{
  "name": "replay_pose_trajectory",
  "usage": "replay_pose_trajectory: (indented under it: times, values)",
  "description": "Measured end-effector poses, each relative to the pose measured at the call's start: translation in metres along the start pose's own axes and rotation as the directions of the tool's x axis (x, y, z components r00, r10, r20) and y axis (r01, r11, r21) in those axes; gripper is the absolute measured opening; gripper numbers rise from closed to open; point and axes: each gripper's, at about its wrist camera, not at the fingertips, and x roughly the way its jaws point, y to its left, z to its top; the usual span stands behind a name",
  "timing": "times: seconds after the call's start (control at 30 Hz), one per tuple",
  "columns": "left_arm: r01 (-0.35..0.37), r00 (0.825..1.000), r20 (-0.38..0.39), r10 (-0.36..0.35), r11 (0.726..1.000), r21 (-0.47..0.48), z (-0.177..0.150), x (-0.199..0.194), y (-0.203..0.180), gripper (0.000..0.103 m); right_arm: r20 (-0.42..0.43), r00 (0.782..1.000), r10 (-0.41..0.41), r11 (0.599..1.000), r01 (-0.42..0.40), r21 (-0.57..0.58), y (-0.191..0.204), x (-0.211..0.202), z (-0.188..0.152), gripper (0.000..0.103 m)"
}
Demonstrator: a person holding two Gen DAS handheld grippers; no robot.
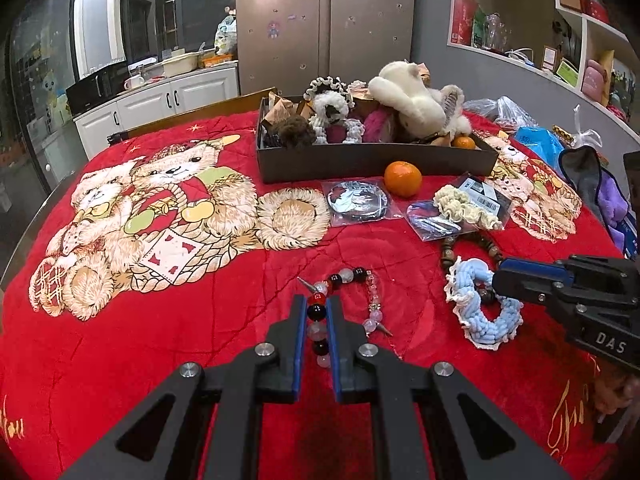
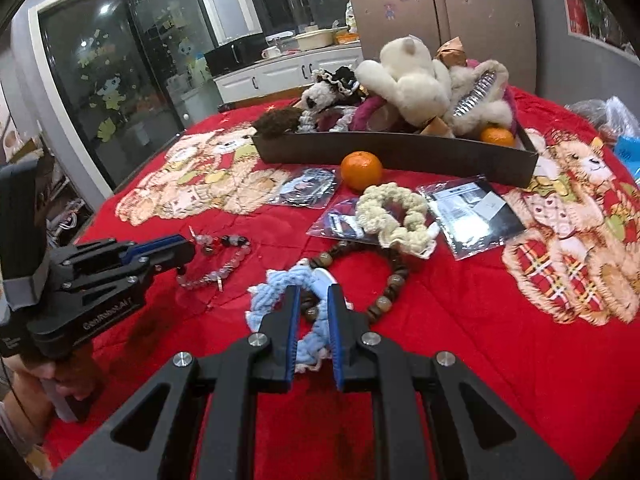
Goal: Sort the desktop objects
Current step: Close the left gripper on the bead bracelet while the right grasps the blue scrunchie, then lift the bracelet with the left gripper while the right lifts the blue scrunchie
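Observation:
My left gripper [image 1: 317, 307] is shut on a glass bead bracelet [image 1: 362, 280] of red, black and clear beads lying on the red blanket; it also shows in the right wrist view [image 2: 218, 256]. My right gripper [image 2: 313, 294] is shut on a blue and white scrunchie [image 2: 276, 280], which also shows in the left wrist view [image 1: 486, 316]. A brown wooden bead bracelet [image 2: 394, 280] lies partly under the scrunchie. A cream scrunchie [image 2: 394, 208], an orange [image 2: 361, 170] and several plastic-bagged items [image 2: 474, 210] lie beyond.
A dark shallow box [image 1: 372, 158] at the back holds plush toys [image 1: 412, 96], scrunchies and another orange [image 1: 464, 143]. Plastic bags [image 1: 536, 140] and a dark and purple cloth [image 1: 604, 192] lie at the right edge. The red bear-print blanket [image 1: 160, 340] covers the table.

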Motion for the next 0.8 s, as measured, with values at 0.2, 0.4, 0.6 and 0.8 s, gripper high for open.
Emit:
replay_pose_trajectory:
  times: [0.2,0.4,0.6,0.8]
  values:
    - [0.006,1.000,-0.013,-0.006,1.000,-0.004,-0.001,0.002,0.002,0.010,-0.026,1.000,-0.016,1.000,0.016,-0.002,-0.005,0.010,-0.002,0.015]
    - [0.017,0.999,-0.047,-0.016,1.000,0.012,-0.004,0.010,-0.002,0.010,-0.036,0.999,0.012,1.000,-0.012,0.013,-0.008,0.013,-0.001,0.018]
    - [0.035,0.997,-0.064,-0.036,0.999,-0.009,-0.005,0.014,0.001,0.010,-0.055,0.997,0.058,0.998,-0.059,-0.010,-0.001,0.019,0.000,0.042]
    - [0.038,0.997,-0.072,-0.039,0.999,-0.010,-0.006,0.015,0.001,0.010,-0.070,0.997,0.023,0.999,-0.026,-0.031,0.006,0.024,0.001,0.042]
